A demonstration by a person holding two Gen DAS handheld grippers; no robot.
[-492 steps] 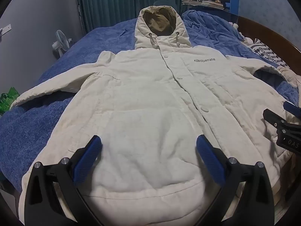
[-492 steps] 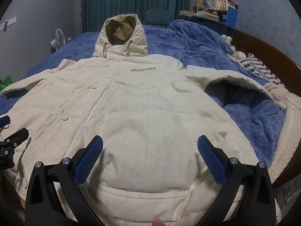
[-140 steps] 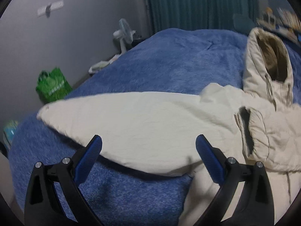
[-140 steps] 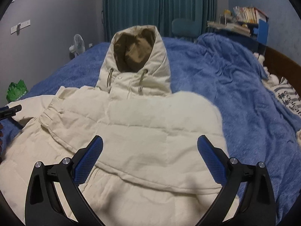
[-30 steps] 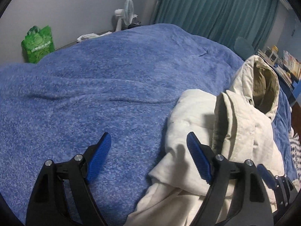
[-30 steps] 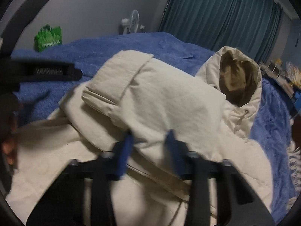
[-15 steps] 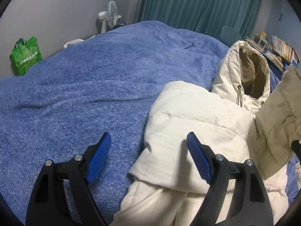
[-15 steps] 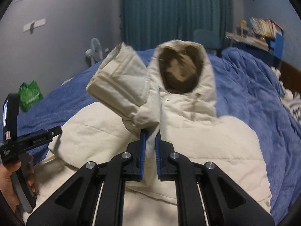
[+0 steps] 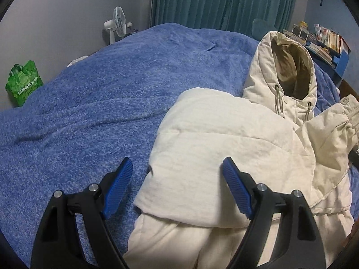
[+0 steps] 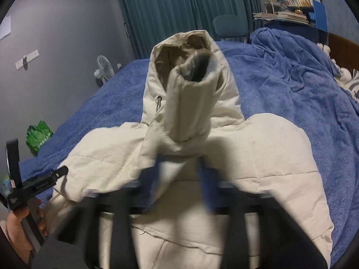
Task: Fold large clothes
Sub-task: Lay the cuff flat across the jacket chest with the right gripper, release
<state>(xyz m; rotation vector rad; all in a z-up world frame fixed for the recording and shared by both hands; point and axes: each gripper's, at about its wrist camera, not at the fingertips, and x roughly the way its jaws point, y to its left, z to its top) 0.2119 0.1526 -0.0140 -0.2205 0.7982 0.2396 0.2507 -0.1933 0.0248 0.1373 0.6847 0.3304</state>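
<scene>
We find the cream hooded jacket (image 9: 224, 139) on the blue blanket (image 9: 89, 112), hood (image 9: 289, 67) toward the teal curtain (image 9: 224, 0).

Left side: half a second ago the left gripper (image 9: 177, 186) stood spread over the jacket's folded-in left edge; it stands the same now, pinching nothing.

Right side: half a second ago the right gripper (image 10: 181, 179) was pressed together on the sleeve (image 10: 190, 107). Its jaws are now opening; the blurred blue pads stand either side of the sleeve base, no longer pressing it. We judge the sleeve is being released across the body, so both sleeves are then folded in and the lengthwise fold remains.

The left wrist view alone shows the sleeve's cuff (image 9: 350, 105) lying toward the far side. The right wrist view alone shows the cuff opening end-on against the hood, plus the person's hand (image 10: 20, 228) holding the left gripper.
</scene>
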